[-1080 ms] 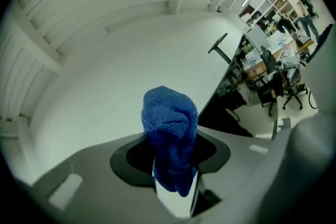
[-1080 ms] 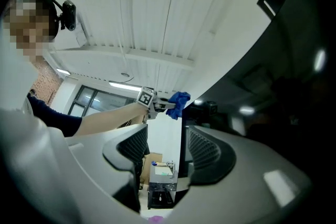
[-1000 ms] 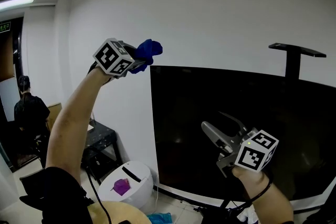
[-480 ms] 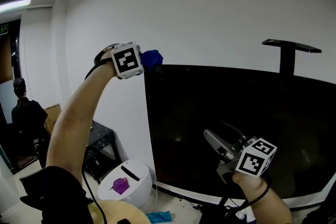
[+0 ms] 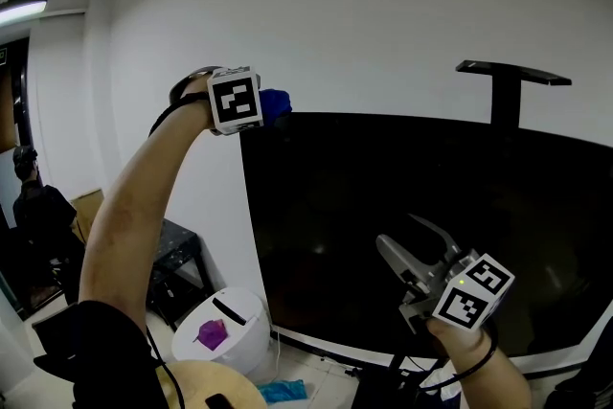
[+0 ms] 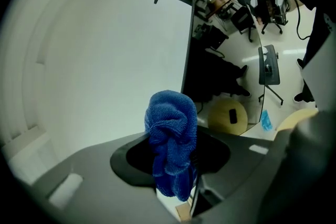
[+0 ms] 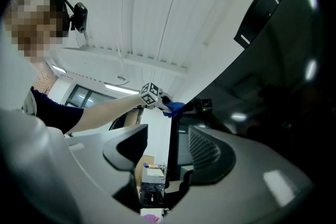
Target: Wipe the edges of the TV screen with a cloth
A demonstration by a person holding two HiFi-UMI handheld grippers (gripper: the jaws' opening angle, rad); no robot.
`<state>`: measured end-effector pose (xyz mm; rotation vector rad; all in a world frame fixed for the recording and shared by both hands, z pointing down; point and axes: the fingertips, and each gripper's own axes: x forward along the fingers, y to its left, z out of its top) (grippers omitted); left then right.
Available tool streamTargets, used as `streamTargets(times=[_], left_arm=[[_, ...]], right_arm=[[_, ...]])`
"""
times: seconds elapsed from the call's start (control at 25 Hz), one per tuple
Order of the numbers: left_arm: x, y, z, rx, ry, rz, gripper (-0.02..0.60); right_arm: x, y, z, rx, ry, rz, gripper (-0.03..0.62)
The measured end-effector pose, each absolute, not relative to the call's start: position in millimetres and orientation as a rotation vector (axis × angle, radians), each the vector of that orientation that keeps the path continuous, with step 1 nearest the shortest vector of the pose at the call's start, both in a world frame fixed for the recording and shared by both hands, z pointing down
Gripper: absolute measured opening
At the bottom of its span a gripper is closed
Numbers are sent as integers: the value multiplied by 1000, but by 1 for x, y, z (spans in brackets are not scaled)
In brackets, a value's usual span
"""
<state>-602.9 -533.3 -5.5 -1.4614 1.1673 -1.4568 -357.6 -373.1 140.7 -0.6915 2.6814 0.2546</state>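
— Blue cloth [image 6: 170,134] is bunching up between the left gripper's [image 6: 170,157] jaws; they are pinching it tight, and a rounded wad is sticking out past the tips.

— And where is the TV screen [image 5: 402,206] lying from that wad?

— Right under it. In the head view the cloth [image 5: 275,105] is sitting at the panel's upper-left corner, just above the top edge. I am not managing to tell whether it is pressing on the frame yet.

— Which way are the edges running from there?

— The top edge is heading off toward 3 o'clock, passing below the black bracket [image 5: 512,72]; the left edge is dropping toward 6 o'clock. In the left gripper view that panel [image 6: 191,55] is showing edge-on, stretching away toward 12 o'clock beyond the wad.

— What is the other hand doing?

— The right gripper [image 5: 407,239] is hanging low in front of the glass, around 5 o'clock from the cloth, jaws standing apart and gripping nothing. Its own view is only framing the panel's side [image 7: 273,86].

— So the left one is doing the wiping?

— I am judging so: it is the nearer hand, already at the corner, and a drag along either edge is looking like the natural stroke.
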Motion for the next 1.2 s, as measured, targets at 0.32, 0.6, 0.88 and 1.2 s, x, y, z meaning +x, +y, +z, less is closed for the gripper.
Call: streamTargets(times=[0.32,0.6,0.88,1.2], left_arm=[[-537,-516,3,-1586,1086,-1423,150],[-471,-505,2,-1614,1053,-1393,149],[-409,-492,-4,-1617,1096,-1367,146],[-312,-471,-3,-1692,1033,-1308,141]], right_arm=[[-316,-359,149,-704,2676,209,249],[-252,-343,157,-746,2668,189,249],[-170,-321,161,-778,2663,177,249],[-98,-300,164,-783,2686,168,249]])
